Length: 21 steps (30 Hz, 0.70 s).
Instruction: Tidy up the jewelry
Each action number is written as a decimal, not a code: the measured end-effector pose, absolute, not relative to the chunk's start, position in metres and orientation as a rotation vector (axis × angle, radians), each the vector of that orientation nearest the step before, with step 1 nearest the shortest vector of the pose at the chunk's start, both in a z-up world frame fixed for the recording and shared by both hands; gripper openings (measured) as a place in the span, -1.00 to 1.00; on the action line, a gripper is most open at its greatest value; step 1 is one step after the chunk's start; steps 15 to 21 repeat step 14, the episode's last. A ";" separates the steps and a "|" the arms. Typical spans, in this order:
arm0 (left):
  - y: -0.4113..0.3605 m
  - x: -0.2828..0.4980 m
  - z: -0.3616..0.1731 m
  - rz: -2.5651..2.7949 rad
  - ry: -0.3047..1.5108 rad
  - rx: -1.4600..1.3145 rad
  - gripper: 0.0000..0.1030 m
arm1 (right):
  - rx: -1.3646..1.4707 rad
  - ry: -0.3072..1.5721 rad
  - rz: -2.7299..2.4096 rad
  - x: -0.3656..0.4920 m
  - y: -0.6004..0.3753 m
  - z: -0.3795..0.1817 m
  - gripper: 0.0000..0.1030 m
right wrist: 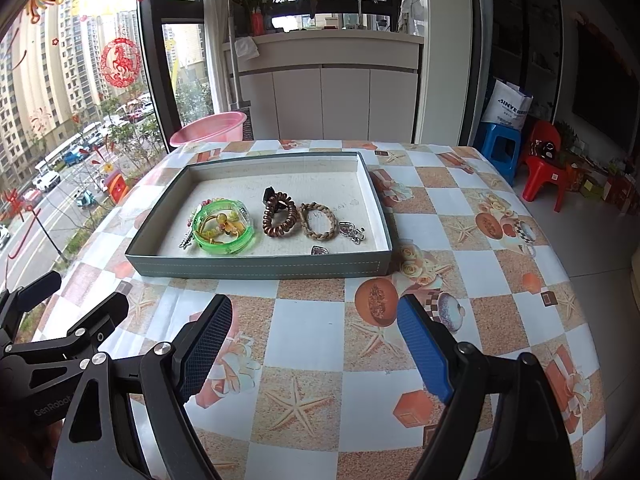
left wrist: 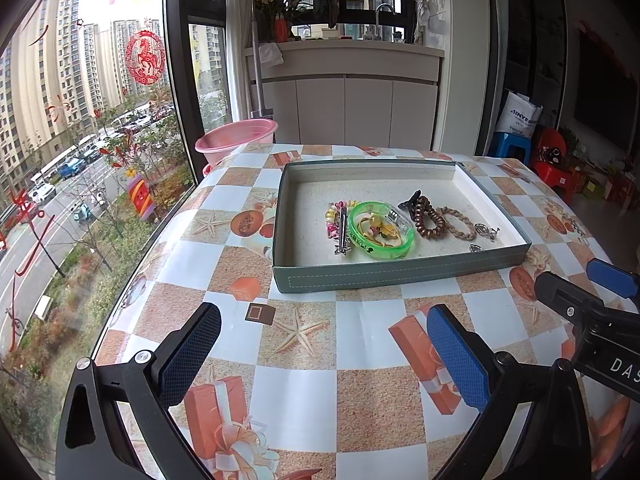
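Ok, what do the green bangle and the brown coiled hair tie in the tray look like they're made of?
The translucent green bangle looks like glossy hard plastic: light passes through it and its rim shines. The brown coiled spiral hair tie seems to be smooth, stretchy plastic cord, with a sheen on each coil. Neither can be confirmed from here.

The tabletop (right wrist: pixel 308 332) wears a glossy checked cloth — white squares alternating with sandy ones printed with starfish, gift boxes and roses. Directly on it rests one thing — a shallow grey-green tray (right wrist: pixel 256 266), set toward the far half, near the window-side edge.
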State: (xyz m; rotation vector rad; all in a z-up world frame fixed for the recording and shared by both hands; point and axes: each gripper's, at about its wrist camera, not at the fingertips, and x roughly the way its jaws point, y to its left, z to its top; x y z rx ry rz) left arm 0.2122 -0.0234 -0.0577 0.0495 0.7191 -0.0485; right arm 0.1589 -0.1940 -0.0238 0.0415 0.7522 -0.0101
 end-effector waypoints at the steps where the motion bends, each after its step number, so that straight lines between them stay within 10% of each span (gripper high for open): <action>1: -0.023 0.213 -0.058 -0.049 0.720 0.049 1.00 | 0.042 0.752 -0.011 0.159 -0.194 -0.024 0.68; 21: -0.019 0.210 -0.054 -0.045 0.700 0.045 1.00 | 0.041 0.753 -0.012 0.159 -0.193 -0.024 0.68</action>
